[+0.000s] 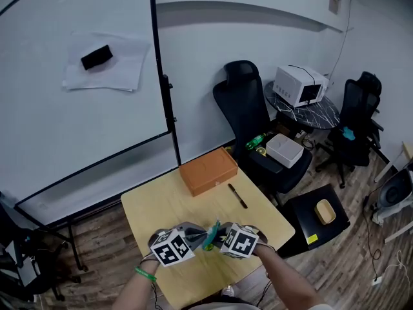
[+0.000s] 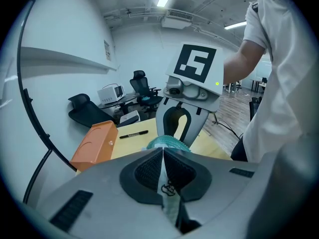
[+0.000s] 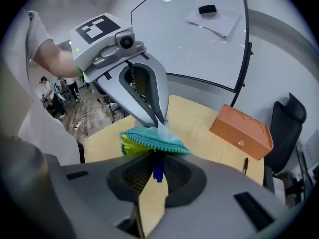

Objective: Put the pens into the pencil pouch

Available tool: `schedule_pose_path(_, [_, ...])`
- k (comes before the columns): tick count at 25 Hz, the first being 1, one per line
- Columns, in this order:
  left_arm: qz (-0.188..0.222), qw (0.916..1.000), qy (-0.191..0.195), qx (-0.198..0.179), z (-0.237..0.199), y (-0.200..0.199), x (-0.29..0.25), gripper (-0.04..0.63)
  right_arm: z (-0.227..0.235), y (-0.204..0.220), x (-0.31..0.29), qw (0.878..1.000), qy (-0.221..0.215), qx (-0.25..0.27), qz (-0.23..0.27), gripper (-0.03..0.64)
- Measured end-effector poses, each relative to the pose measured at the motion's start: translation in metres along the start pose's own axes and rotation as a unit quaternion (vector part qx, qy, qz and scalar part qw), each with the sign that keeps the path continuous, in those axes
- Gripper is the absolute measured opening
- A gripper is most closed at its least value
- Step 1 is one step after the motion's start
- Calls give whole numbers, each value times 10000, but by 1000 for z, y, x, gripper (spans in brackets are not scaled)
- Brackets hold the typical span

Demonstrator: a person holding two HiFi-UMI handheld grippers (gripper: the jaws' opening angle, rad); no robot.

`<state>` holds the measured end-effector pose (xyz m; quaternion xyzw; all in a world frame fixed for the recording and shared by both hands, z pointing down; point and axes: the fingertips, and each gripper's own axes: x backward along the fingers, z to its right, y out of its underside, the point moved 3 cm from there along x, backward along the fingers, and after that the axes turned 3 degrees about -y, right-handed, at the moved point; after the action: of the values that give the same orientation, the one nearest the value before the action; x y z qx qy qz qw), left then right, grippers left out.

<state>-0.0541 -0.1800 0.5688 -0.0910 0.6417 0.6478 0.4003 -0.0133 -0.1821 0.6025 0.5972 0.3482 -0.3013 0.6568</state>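
Teal fabric, toothed along the zip and yellow inside: one soft pencil pouch (image 3: 149, 139) is held above the wooden table (image 1: 158, 205) between two grippers. The left gripper (image 2: 163, 153) is clamped on its pale cloth flap (image 2: 164, 179), and the right gripper (image 3: 155, 158) is pinched on a small blue tab (image 3: 158, 169) at the zip. One slim black pen (image 1: 237, 196) is seen lying on the table just beside one boxy orange case (image 1: 208, 170).

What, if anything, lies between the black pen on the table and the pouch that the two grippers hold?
Nothing visible: bare table separates the black pen from the pouch. The orange box lies beside the pen, off that path. The left gripper and right gripper are both shut on the pouch.
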Motion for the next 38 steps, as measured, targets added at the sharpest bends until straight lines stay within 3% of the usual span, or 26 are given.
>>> schedule_pose_path(8, [127,9999,1,99,2,-5,1,14,0,-3,6,9948,-331,-834,481,61])
schedule_pose_path(16, [263,9995,-10,195,1,-12,4,14,0,1,1,9896,-403,-1186,702,61])
schedule_pose_path(24, [218,9994,-132,243,-2,-14,2,14,8,2,5,9890,-112,-1198,863,77])
schedule_pose_path(32, [102,9992,-243,311,-8,-9,2,14,19,3,20,9895,275,-1071,933,164])
schedule_pose_path(38, [25,9989,-338,330,-15,-7,2,14,24,7,38,9854,468,-1182,1134,167])
